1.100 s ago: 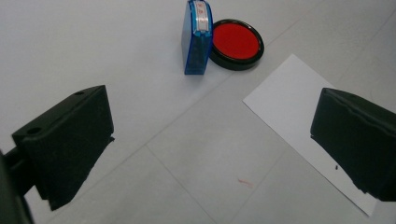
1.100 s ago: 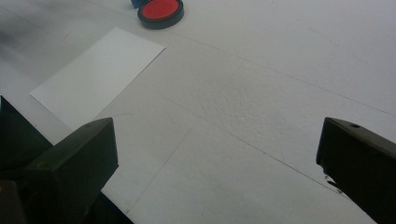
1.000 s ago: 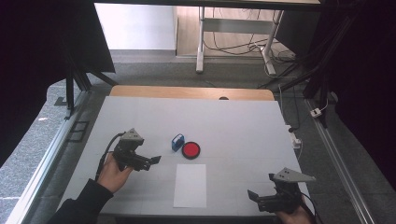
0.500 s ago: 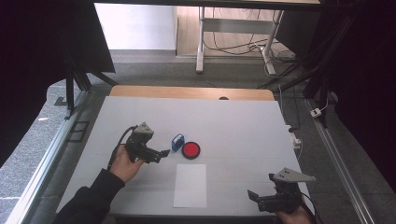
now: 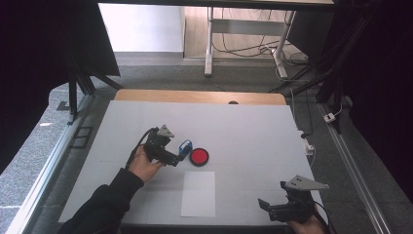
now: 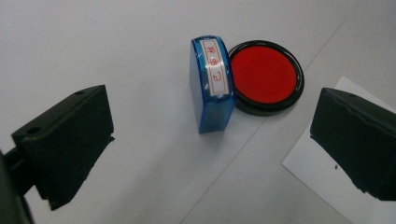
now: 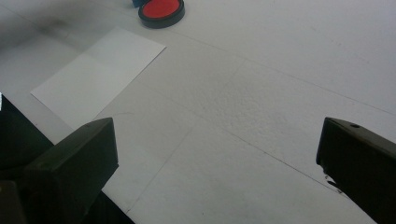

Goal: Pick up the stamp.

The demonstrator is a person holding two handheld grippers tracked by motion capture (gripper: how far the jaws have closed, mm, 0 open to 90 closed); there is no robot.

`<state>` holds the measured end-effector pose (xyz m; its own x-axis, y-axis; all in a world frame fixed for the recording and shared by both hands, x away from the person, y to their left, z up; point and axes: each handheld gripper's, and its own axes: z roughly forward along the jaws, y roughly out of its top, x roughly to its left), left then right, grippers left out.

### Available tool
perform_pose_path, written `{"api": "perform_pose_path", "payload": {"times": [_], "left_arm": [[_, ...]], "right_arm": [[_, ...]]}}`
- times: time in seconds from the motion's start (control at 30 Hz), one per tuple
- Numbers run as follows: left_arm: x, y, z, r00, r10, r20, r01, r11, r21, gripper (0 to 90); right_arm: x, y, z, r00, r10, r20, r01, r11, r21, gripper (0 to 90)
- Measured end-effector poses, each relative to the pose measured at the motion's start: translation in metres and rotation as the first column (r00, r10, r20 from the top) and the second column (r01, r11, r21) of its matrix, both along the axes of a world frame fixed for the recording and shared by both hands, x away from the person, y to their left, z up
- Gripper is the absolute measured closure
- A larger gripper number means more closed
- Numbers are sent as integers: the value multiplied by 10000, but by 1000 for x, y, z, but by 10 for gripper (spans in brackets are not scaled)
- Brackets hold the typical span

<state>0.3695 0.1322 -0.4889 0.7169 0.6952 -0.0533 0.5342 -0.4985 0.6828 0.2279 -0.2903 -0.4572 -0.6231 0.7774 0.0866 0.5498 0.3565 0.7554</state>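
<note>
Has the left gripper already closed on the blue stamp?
No: in the left gripper view the left gripper has its jaws wide apart, and the blue stamp stands untouched between them beside the red ink pad.

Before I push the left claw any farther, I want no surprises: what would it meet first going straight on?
Most likely the blue stamp, centred between the open left claw jaws, with the red ink pad touching it beyond. Depth is unclear.

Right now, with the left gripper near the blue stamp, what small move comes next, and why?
Probably ease the left gripper forward and shut on the blue stamp: its jaws stand open with the stamp between and ahead of them, touching the red ink pad.
</note>
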Motion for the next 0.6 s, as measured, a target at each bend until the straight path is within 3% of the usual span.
{"api": "perform_pose_path", "payload": {"times": [0.23,0.37,0.6], "left_arm": [[12,-9,-4,9999,-78,-86,78,10000,-6,0],[18,-14,-6,10000,18,-59,-16,9997,236,17],[24,-21,-8,10000,56,-59,-52,9983,581,163]], "right_arm": [[0,0,0,10000,8,-12,-8,10000,-2,0],[0,0,0,10000,14,-18,-14,10000,1,0],[0,0,0,10000,33,-26,-33,10000,5,0]]}}
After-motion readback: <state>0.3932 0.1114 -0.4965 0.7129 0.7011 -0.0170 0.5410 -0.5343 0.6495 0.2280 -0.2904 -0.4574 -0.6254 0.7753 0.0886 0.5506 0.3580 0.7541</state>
